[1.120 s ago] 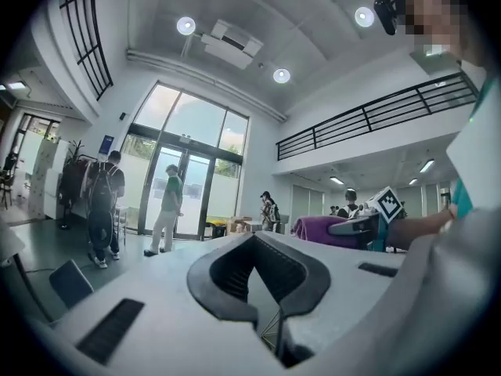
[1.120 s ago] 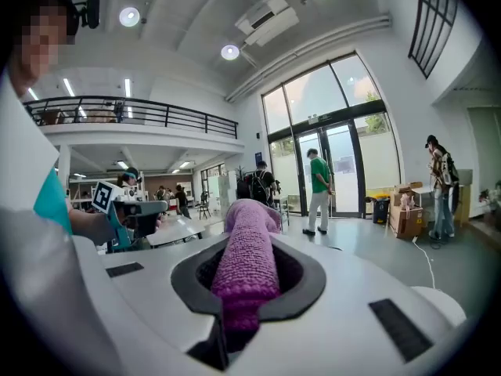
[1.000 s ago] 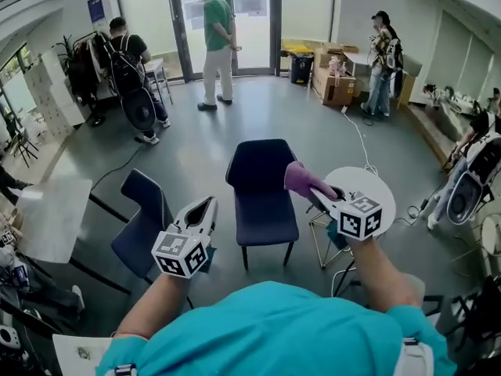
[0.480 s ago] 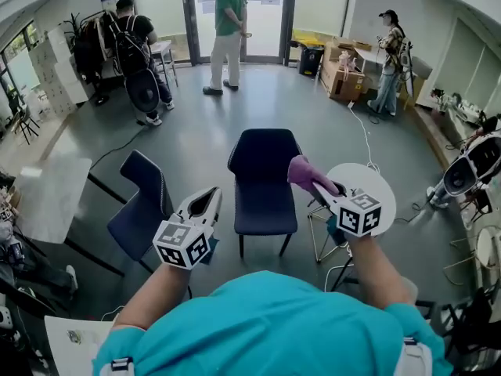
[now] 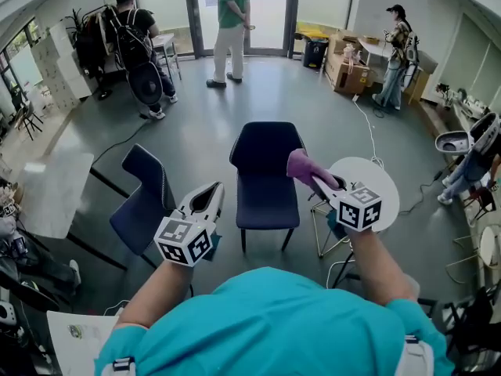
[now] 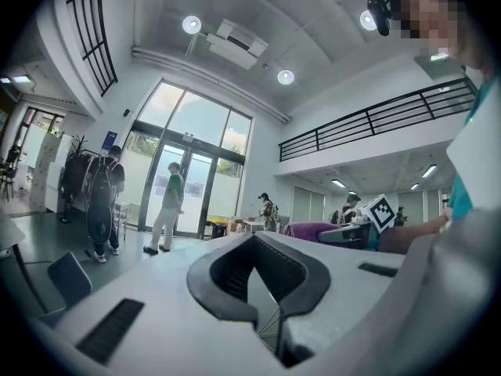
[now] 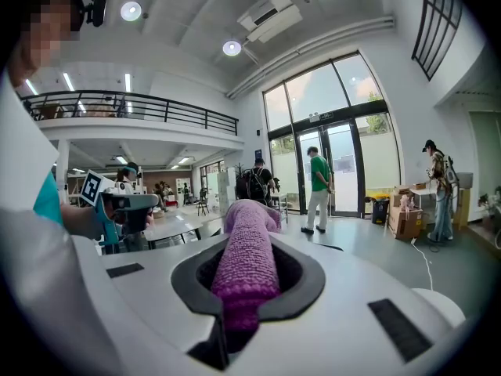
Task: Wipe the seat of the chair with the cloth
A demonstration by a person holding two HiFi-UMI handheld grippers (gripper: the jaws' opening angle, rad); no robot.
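A dark navy chair (image 5: 264, 175) stands on the grey floor straight ahead, its seat (image 5: 266, 204) bare. My right gripper (image 5: 319, 180) hovers just right of the chair's backrest, shut on a purple knitted cloth (image 5: 300, 165) that sticks out past its tips. In the right gripper view the cloth (image 7: 247, 266) runs along the shut jaws of the right gripper (image 7: 249, 245). My left gripper (image 5: 207, 198) hangs to the left of the seat, level with its front edge, jaws shut and holding nothing. The left gripper view shows the left gripper (image 6: 257, 245) with only the room beyond.
A second blue chair (image 5: 145, 202) stands left of the left gripper. A round white table (image 5: 374, 185) and a metal frame (image 5: 325, 233) stand close on the right. A cable (image 5: 366, 139) trails over the floor. Several people and cardboard boxes (image 5: 348, 73) are at the back.
The chair has drawn slightly nearer and more central in the head view. Both grippers keep almost the same pose, the right one still holding the cloth.
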